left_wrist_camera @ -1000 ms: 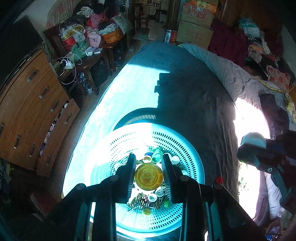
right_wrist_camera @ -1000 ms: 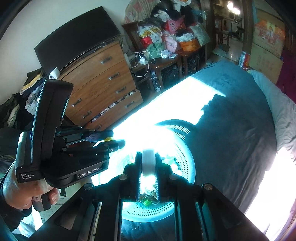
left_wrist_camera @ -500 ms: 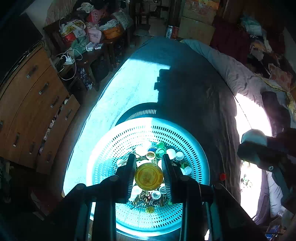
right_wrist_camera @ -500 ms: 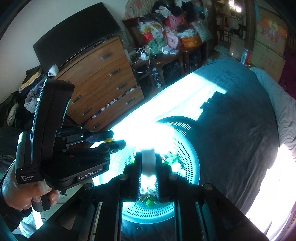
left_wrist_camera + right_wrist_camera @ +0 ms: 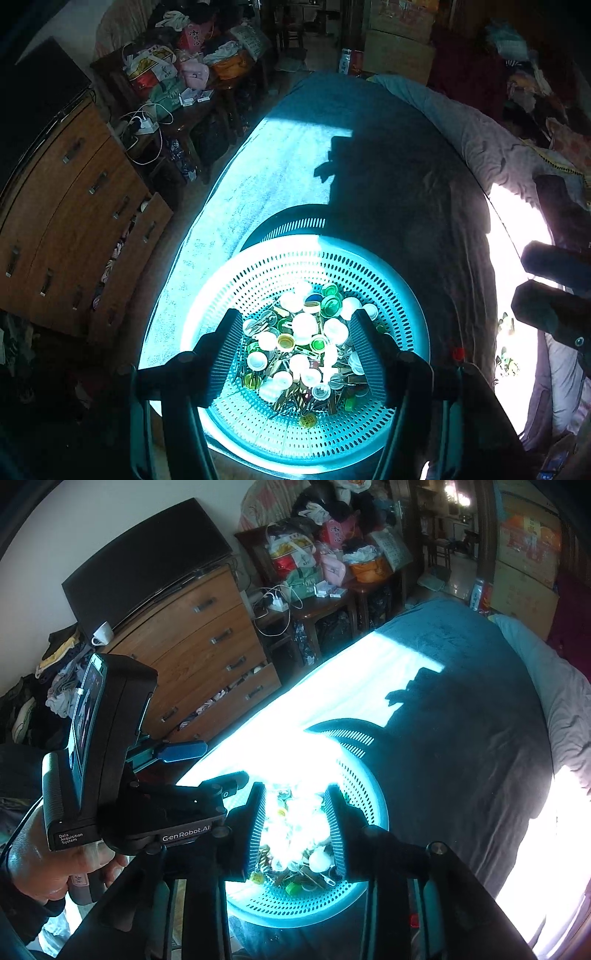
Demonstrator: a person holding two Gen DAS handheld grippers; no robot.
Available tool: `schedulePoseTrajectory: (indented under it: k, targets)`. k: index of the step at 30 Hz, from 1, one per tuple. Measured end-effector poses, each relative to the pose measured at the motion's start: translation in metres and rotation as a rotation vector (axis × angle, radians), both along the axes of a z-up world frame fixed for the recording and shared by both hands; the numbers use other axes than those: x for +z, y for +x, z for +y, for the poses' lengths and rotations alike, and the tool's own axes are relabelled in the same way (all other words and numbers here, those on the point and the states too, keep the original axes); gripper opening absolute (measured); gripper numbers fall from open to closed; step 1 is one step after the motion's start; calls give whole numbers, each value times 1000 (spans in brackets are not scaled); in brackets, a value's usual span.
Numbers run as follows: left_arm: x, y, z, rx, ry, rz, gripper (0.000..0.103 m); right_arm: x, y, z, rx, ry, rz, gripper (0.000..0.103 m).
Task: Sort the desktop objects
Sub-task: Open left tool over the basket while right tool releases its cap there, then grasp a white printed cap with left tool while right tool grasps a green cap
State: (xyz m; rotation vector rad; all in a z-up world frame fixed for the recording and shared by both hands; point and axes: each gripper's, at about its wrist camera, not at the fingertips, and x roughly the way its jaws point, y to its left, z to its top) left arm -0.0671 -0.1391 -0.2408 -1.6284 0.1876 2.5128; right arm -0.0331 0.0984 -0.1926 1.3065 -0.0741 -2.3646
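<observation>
1. Left wrist view: your left gripper (image 5: pixel 295 321) was opening with nothing pinched between its fingers. Below it sat the teal basket (image 5: pixel 258 280) on the bed (image 5: pixel 369 147), round, so no long axis, holding a heap of bottle caps (image 5: pixel 303 332) in white, green and yellow over clips. The dresser (image 5: pixel 74 221) stood left.
2. Right wrist view: your right gripper (image 5: pixel 295 812) was opening too, empty, above the same pile, glare washing it out. Your left hand (image 5: pixel 48 864) with its gripper crowded the left side.
</observation>
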Motion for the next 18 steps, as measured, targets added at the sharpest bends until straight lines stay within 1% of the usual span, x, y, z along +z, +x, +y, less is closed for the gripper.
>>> schedulePoseTrajectory:
  k: [1,2,4,6,8,11,14,17,18]
  targets:
    - [-2,0,7,-12,4,-3,62,-1,2,5,-11,2,1,42]
    - [-4,1,15,-28,10,-4,62,-3,5,12,-24,3,1,49]
    - [-8,4,37,-75,20,-11,62,-8,13,30,-58,0,-4,50]
    - [-18,9,68,-143,29,-25,62,-16,24,52,-107,-6,-15,53]
    - [-32,16,109,-224,25,-53,62,-28,39,83,-168,-6,-34,57]
    - [-57,34,176,-367,20,-91,63,-53,69,136,-268,-6,-82,58]
    - [-88,59,248,-513,15,-121,63,-84,109,195,-387,-6,-144,58]
    - [-124,84,314,-634,39,-143,63,-118,155,257,-516,-9,-215,59]
    - [-136,91,333,-667,60,-145,63,-128,171,276,-559,-13,-238,59]
